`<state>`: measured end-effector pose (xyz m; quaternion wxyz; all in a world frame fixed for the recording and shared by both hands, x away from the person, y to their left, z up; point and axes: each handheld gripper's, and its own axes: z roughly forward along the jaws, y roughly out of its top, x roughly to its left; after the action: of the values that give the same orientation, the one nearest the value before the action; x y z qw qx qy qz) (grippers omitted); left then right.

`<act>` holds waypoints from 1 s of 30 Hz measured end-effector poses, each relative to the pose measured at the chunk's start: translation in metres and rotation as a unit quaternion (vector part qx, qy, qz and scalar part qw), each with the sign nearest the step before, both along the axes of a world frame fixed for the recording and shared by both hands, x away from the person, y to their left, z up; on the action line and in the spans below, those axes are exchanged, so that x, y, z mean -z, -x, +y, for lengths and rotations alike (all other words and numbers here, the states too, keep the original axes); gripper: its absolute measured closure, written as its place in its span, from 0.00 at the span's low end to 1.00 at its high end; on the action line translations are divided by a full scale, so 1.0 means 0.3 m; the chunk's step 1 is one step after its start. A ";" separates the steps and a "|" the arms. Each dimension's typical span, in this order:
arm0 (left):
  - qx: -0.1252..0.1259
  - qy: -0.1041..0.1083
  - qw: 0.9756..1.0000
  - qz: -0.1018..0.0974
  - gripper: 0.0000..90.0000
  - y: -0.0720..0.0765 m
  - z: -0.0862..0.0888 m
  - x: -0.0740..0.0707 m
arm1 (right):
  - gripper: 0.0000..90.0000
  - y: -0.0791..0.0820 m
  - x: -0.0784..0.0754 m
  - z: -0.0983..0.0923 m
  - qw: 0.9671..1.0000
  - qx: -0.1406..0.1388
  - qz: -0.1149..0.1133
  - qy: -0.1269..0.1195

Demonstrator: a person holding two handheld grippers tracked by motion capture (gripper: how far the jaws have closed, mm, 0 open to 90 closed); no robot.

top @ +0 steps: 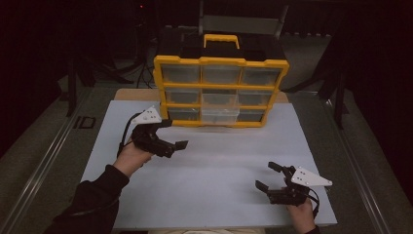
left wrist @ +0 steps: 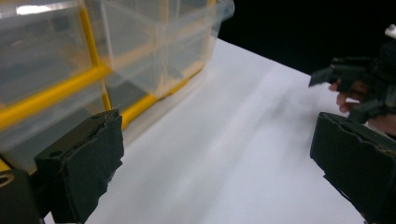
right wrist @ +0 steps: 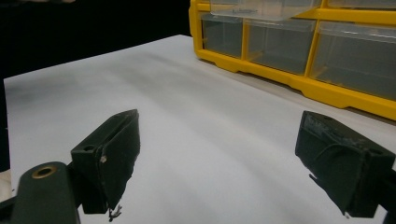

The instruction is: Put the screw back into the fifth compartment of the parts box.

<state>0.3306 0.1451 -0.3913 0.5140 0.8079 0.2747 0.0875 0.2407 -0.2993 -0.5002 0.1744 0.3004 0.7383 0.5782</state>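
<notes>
A yellow drawer cabinet (top: 221, 61) with clear plastic drawers stands at the back of the white board (top: 214, 165). One drawer in its middle column (top: 220, 114) sticks out a little. My left gripper (top: 176, 133) hovers open in front of the cabinet's lower left corner, with nothing between its jaws. In the left gripper view the cabinet (left wrist: 93, 70) is close on the left beyond the left gripper (left wrist: 218, 133). Near the board's front right edge my right gripper (top: 266, 175) stands open and empty. In the right gripper view the right gripper (right wrist: 219, 123) faces the cabinet (right wrist: 299, 84).
A yellow carry handle (top: 221, 39) tops the cabinet. The right gripper (left wrist: 359, 88) and its hand appear at the far right of the left gripper view. Dark floor and metal rails (top: 44, 161) flank the board. A wide stretch of bare board lies between the grippers.
</notes>
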 end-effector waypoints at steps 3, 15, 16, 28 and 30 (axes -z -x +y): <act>-0.005 0.002 1.000 -0.006 0.04 0.040 0.028 0.045 | 0.16 0.000 0.000 0.000 1.000 0.000 0.000 0.000; -0.016 0.007 1.000 -0.002 0.04 0.161 0.127 0.195 | 0.16 0.000 0.001 0.003 1.000 -0.001 0.000 0.003; -0.017 0.008 1.000 -0.003 0.04 0.169 0.135 0.204 | 0.15 0.000 0.001 0.004 1.000 -0.001 0.001 0.003; -0.018 -0.008 1.000 0.003 0.05 0.247 0.206 0.304 | 0.16 0.000 0.001 0.005 1.000 -0.001 0.000 0.004; -0.018 -0.012 1.000 0.005 0.05 0.260 0.216 0.320 | 0.15 0.000 0.001 0.005 1.000 -0.001 0.001 0.003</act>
<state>0.2527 0.2100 -0.4874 0.5011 0.8094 0.2908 0.0958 0.2406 -0.2978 -0.5004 0.1745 0.2995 0.7407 0.5756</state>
